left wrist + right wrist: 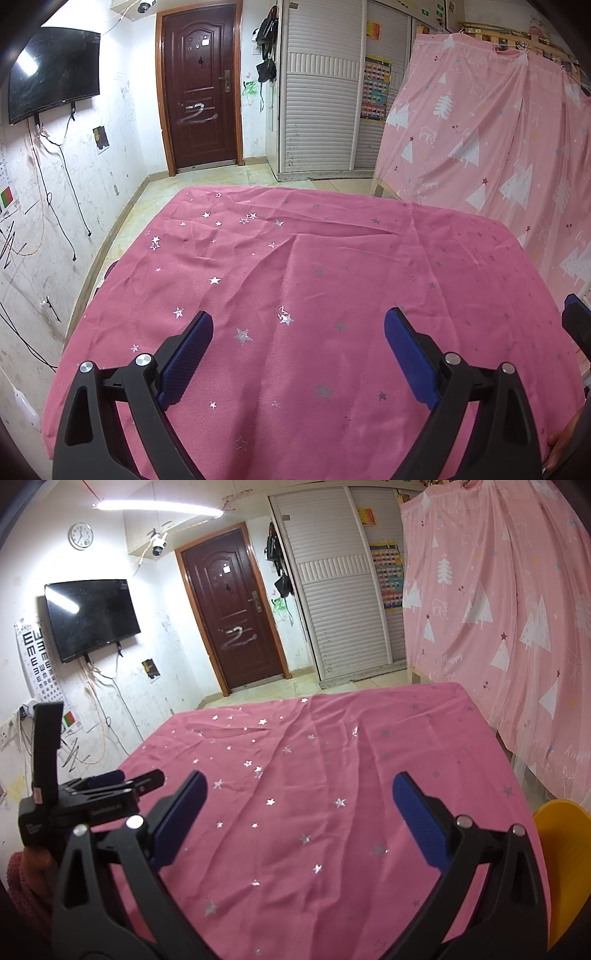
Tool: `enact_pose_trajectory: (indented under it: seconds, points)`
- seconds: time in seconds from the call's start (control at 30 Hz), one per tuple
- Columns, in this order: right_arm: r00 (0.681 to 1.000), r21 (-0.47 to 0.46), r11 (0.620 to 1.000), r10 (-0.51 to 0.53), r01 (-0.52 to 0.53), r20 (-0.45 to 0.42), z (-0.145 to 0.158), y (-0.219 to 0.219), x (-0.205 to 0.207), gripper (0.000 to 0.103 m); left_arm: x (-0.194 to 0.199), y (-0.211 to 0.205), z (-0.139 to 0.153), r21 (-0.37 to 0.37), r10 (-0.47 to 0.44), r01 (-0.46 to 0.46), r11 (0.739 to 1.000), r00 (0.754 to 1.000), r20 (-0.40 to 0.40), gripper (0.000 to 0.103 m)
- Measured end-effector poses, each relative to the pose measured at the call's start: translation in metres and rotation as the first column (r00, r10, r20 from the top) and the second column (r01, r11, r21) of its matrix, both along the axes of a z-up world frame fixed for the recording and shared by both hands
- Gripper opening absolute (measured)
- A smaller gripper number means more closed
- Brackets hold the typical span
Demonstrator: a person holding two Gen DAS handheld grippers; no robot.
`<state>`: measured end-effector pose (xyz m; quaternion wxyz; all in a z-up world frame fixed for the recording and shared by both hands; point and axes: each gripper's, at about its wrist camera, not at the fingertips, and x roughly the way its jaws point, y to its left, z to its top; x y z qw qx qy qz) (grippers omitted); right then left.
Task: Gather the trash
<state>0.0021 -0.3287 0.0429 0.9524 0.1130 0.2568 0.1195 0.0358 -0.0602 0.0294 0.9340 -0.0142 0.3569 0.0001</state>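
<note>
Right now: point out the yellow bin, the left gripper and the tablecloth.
yellow bin [565,867], right wrist view, on its outer wall.
left gripper [298,350], left wrist view, midway between fingertips.
tablecloth [332,258], left wrist view, bare middle of cloth.

Your right gripper [576,325] is cut off at the right edge of the left wrist view, so its jaws can't be read there. The yellow object [565,867] lower right is cropped and unidentifiable. The pink cloth [314,812] hides the desk entirely.

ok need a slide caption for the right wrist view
Open right tongs over a pink star-print tablecloth, yellow bin at right, no trash visible.
</note>
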Motion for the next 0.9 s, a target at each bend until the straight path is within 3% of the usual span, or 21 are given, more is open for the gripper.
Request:
enact_pose_trajectory:
  seconds: [0.9]
  points:
    - [1.000, -0.018, 1.000, -0.016, 0.015, -0.017, -0.0050, -0.0004, 0.0009, 0.097, -0.0007, -0.0022, 0.0004, -0.004, -0.019, 0.019, 1.000, 1.000, -0.002, 0.087]
